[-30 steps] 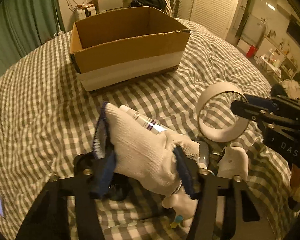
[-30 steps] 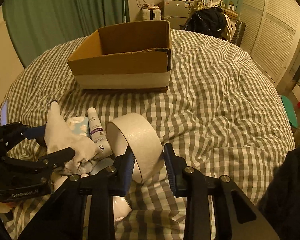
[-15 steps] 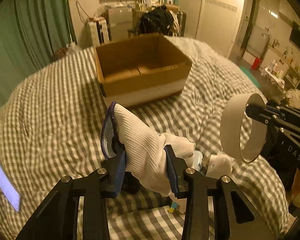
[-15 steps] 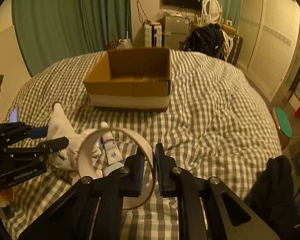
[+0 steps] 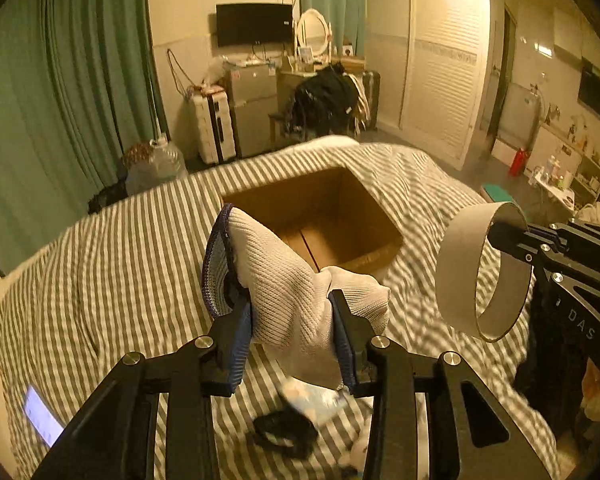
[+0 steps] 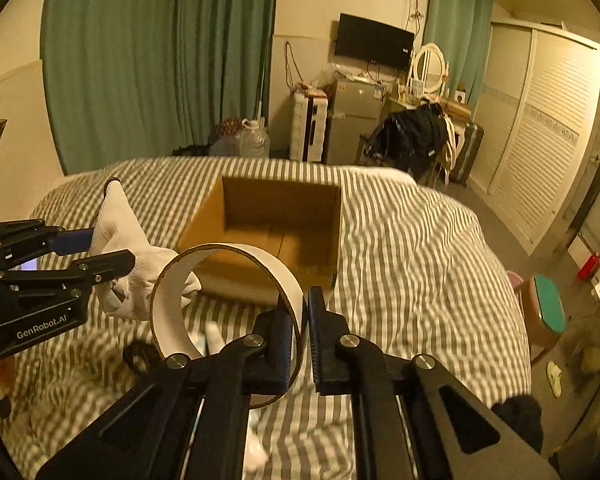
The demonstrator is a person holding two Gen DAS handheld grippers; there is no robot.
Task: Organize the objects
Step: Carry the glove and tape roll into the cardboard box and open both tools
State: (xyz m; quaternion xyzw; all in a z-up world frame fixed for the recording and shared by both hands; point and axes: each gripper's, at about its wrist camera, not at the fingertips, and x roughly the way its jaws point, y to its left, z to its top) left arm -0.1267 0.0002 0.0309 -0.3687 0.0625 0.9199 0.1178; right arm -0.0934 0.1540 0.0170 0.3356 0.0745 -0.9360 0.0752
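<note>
**Two grips, one box**

My left gripper point(image 5: 292, 320) clamps one white glove point(image 5: 296, 296); my right gripper point(image 6: 300, 320) pinches one tape ring point(image 6: 224, 304). One open cardboard box point(image 6: 276, 216) sits frame centre on the bed point(image 6: 420, 260). Blurred items lower frame, unidentifiable.

A white knit glove point(image 5: 296, 300) is held bunched above the bed. A white tape ring point(image 6: 224, 304) is held upright. An open cardboard box point(image 6: 276, 224) is seen beyond them.

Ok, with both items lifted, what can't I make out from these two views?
- Left wrist view: the small things on the bed below the glove are motion-blurred and partly hidden by the left hand-held gripper.
- Right wrist view: part of the box floor sits behind the tape ring.
- The box's near outer wall is hidden in both.
</note>
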